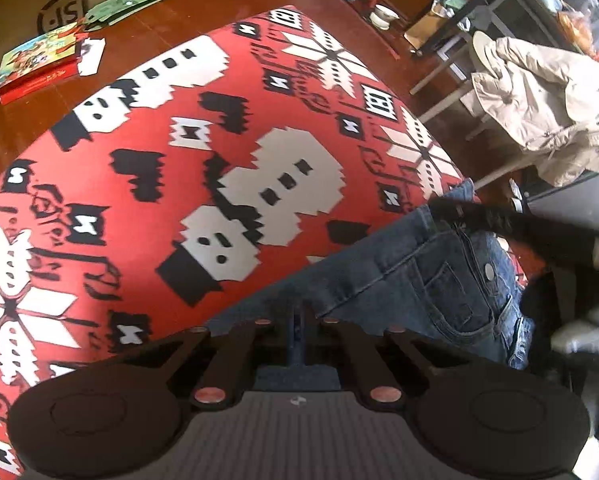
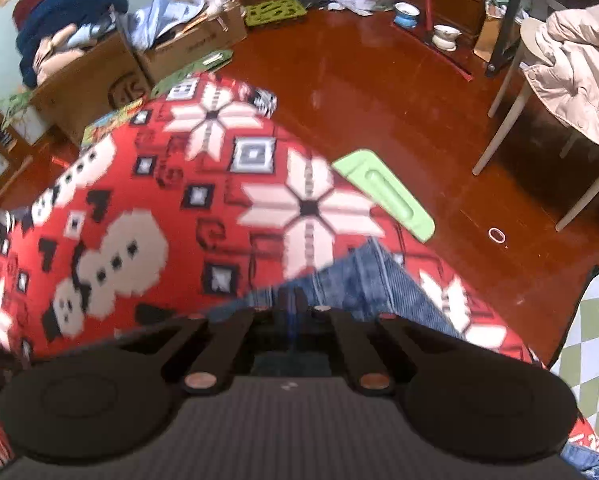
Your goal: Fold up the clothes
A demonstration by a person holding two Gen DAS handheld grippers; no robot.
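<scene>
Left wrist view looks down on a red blanket printed with white snowmen, snowflakes and black shapes (image 1: 147, 184), spread over a raised surface. A pair of blue denim jeans (image 1: 431, 280) lies on its near right part, the waistband with a metal button (image 1: 489, 269) and a front pocket facing up. The left gripper (image 1: 297, 332) has its jaws drawn tight together on a thin fold of that denim at the near edge of the garment. To the right, a black arm of the other tool (image 1: 511, 224) reaches across the jeans' waistband.

From the right wrist view, the right gripper (image 2: 293, 316) is likewise clenched on a strip of the blue denim, and a wider fold of the jeans (image 2: 363, 276) spreads just beyond its fingertips, over the blanket (image 2: 147, 216). This view is somewhat blurred.

On the dark red wooden floor (image 2: 371, 92) past the blanket lies a light green plastic board with a long slot (image 2: 383, 194), partly under the blanket's far right edge. Far left stand brown cardboard boxes (image 2: 99, 80) heaped with clothes. To the far right, a beige padded jacket (image 2: 583, 68) hangs over a pale chair (image 2: 527, 36). A blue and white bowl (image 2: 406, 14) and a white bowl (image 2: 445, 36) sit on the floor by dark wooden furniture.
</scene>
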